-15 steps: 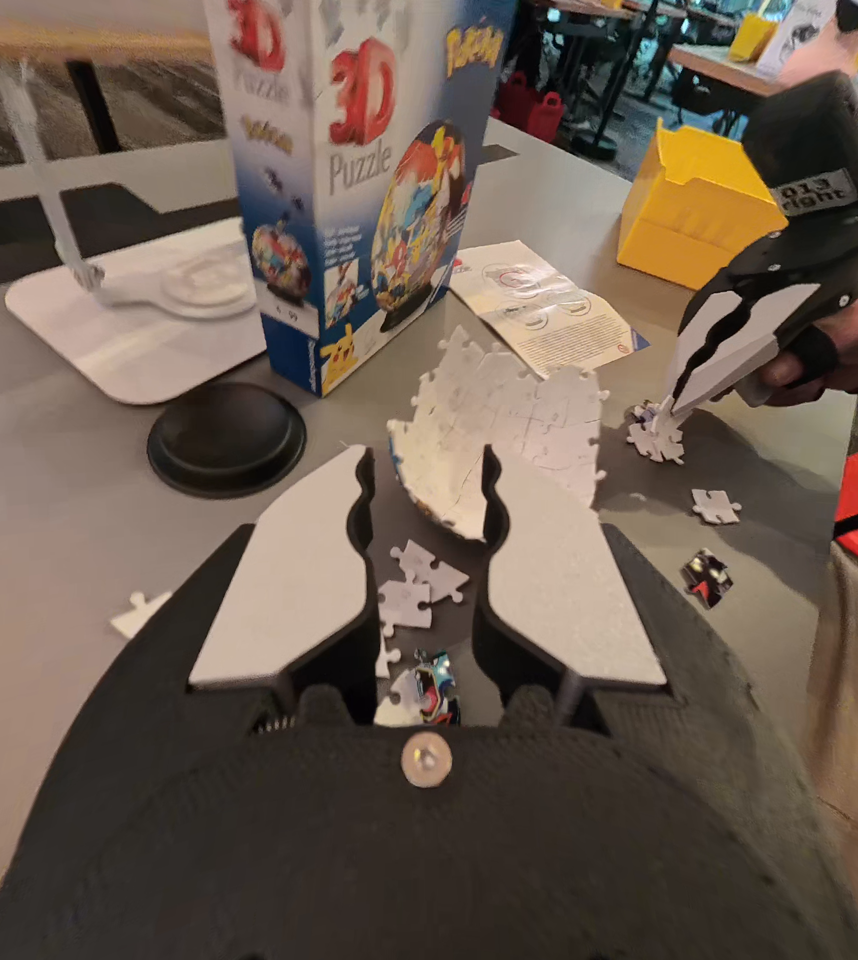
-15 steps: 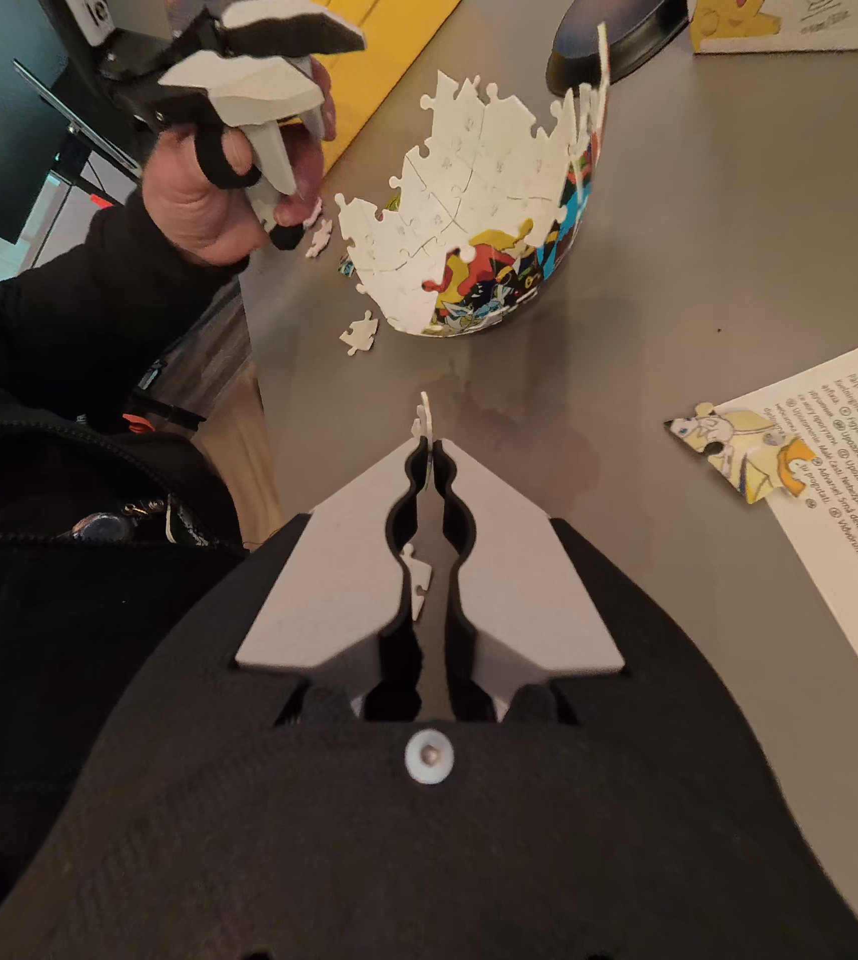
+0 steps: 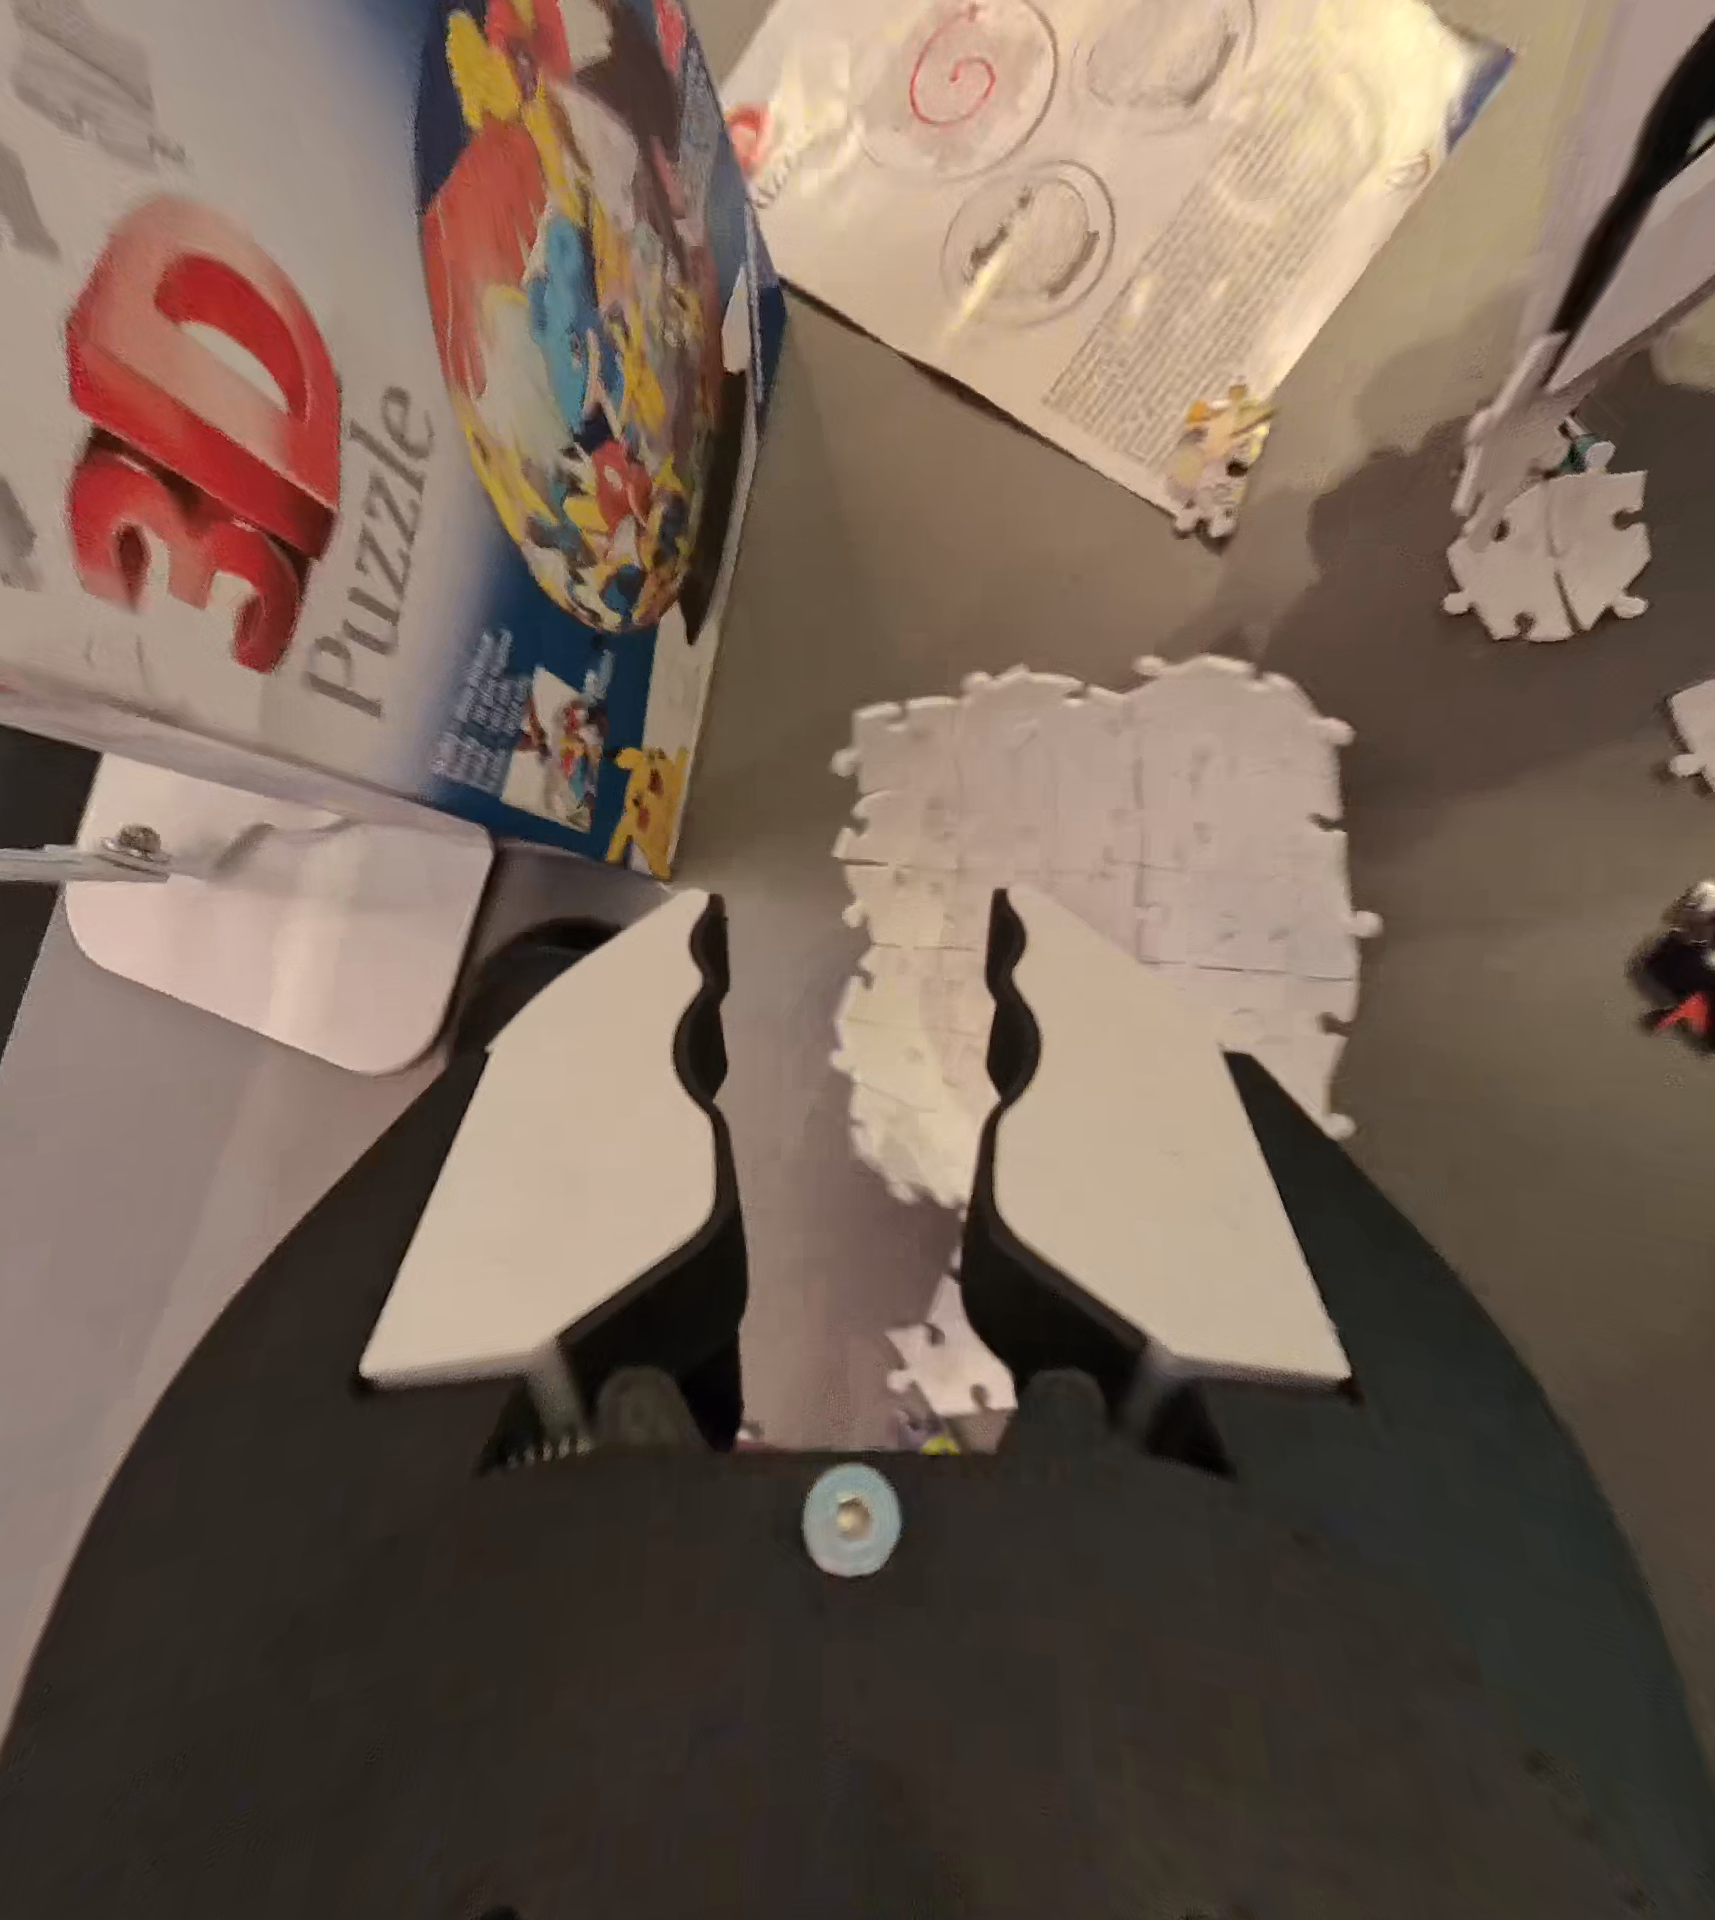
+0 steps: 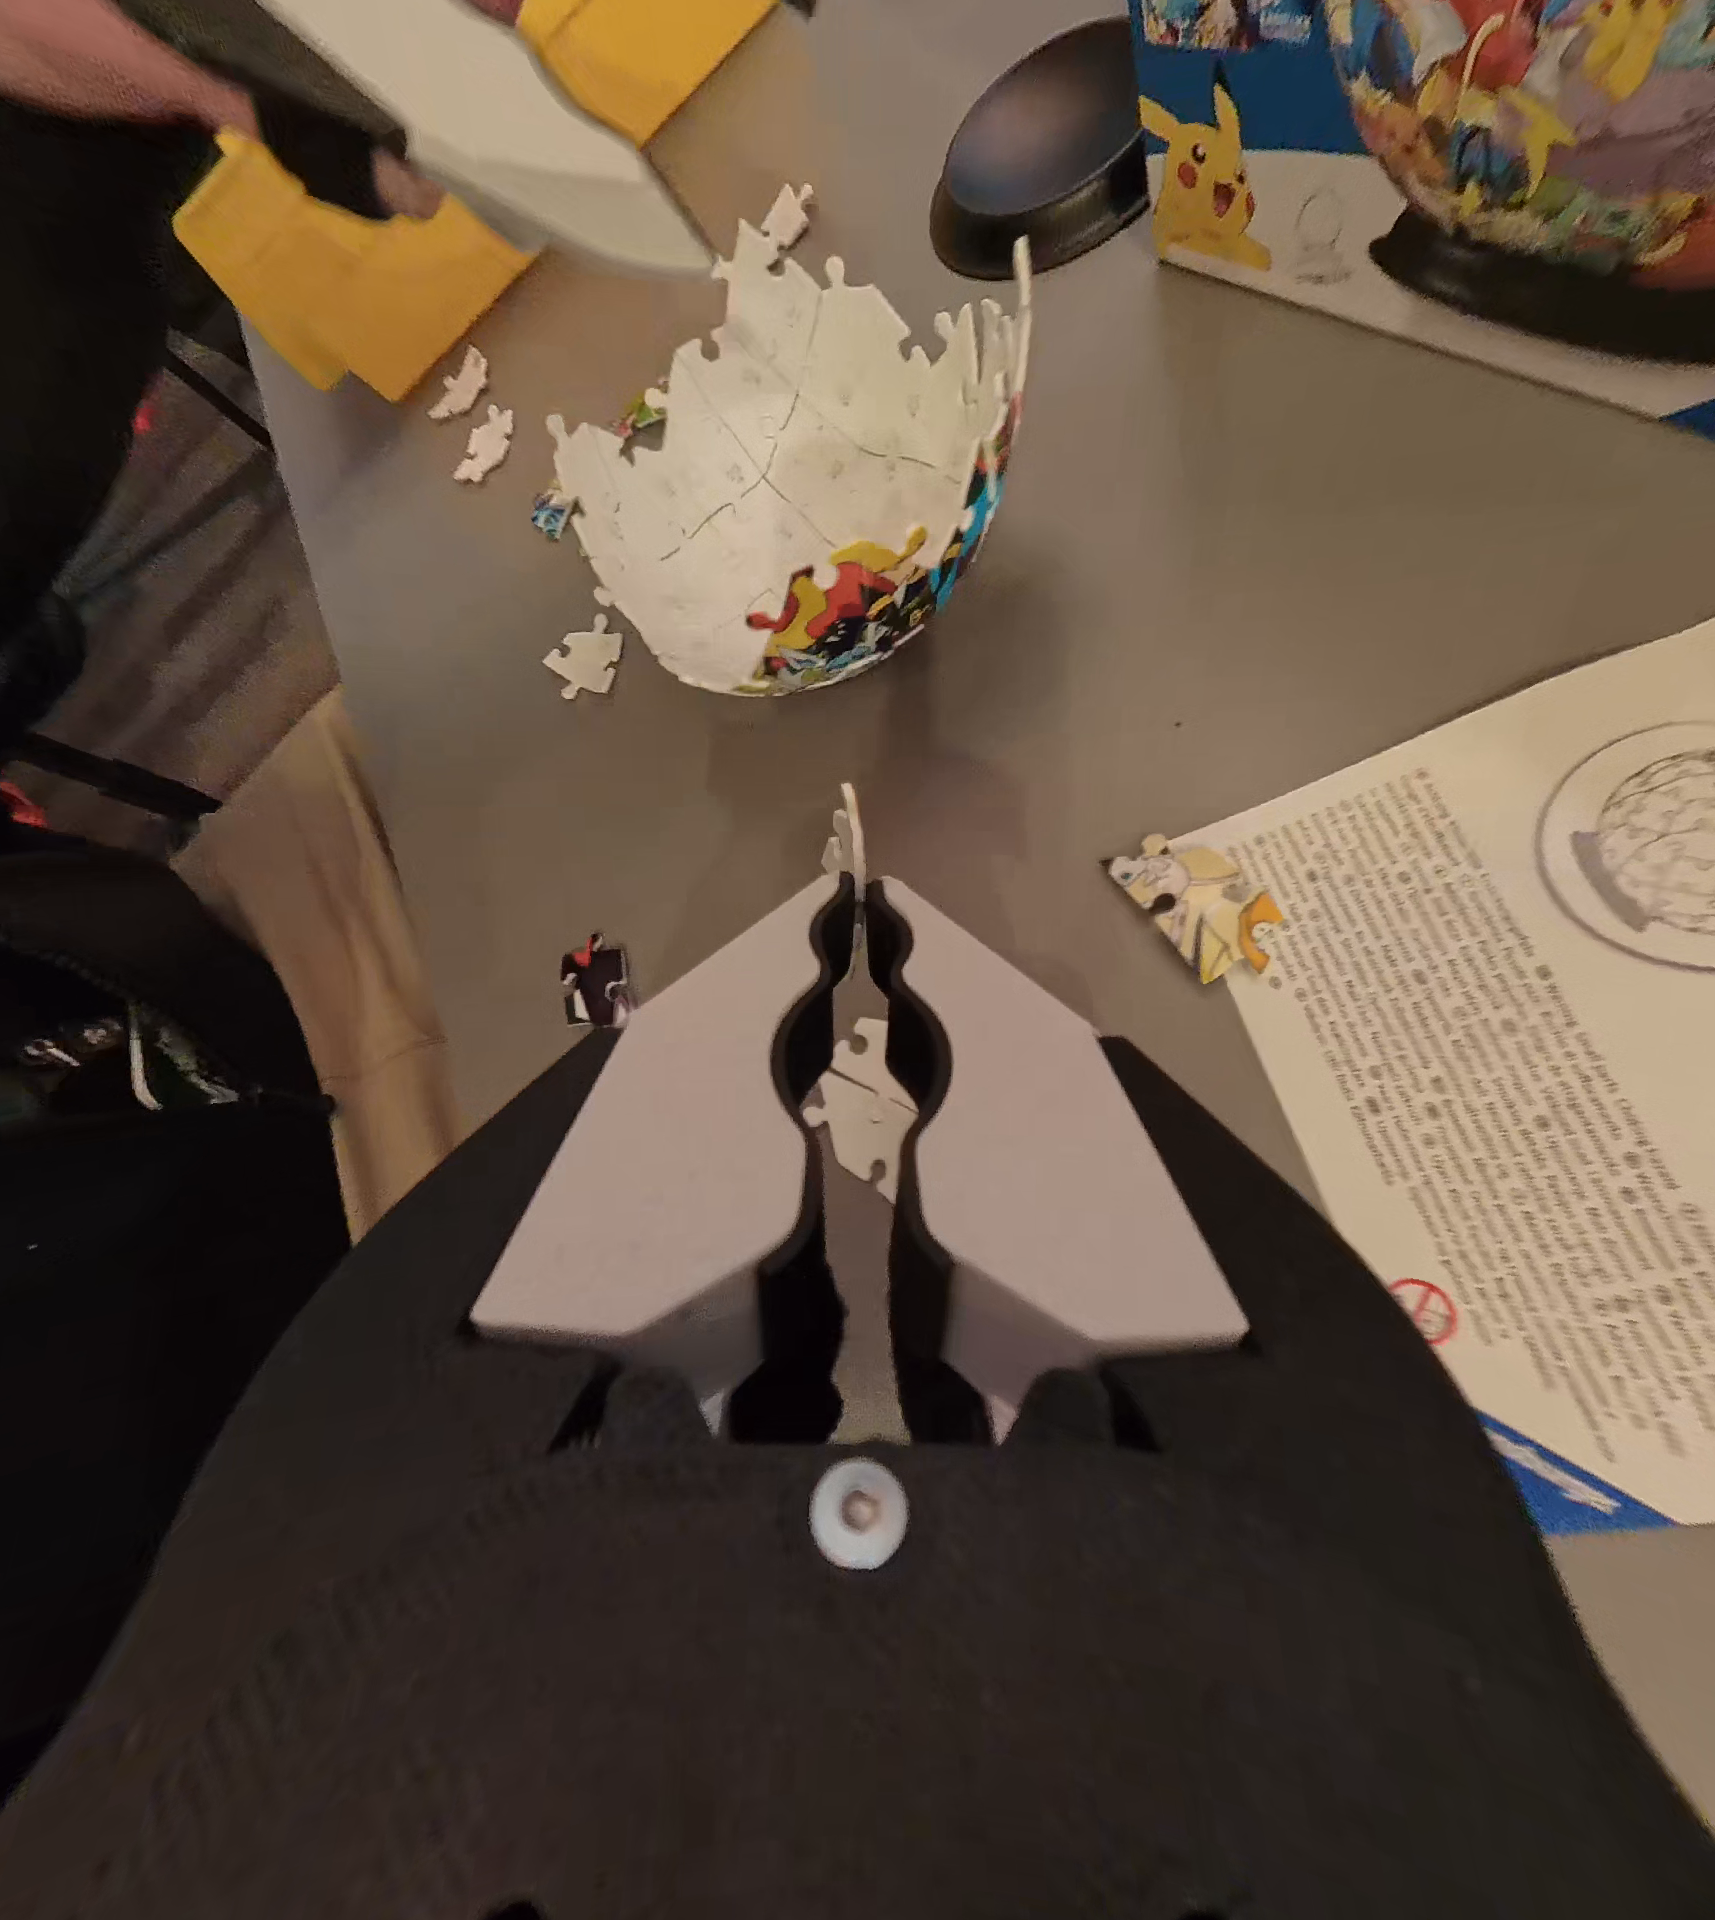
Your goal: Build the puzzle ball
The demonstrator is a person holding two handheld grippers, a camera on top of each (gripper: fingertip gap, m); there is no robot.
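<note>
The right tool [image 4: 855, 883] pinches a white puzzle piece [image 4: 848, 831] edge-up; the left tool [image 3: 853, 914] hangs open and empty above the half-built ball [image 4: 791, 509]. The piece should meet the rim tab-first — pressed gently while the left tool steadies the shell. That shell sits upper centre on the tabletop [image 4: 1248, 540]: white inside, colourful outside, ragged-edged.

Warm indoor light, fairly dim. The left wrist view is motion-blurred, worst on the puzzle box [image 3: 333, 416] at ten o'clock. Wide-angle bending stretches both views' edges; soft shadows lie on the worktop [image 4: 1248, 582].
</note>
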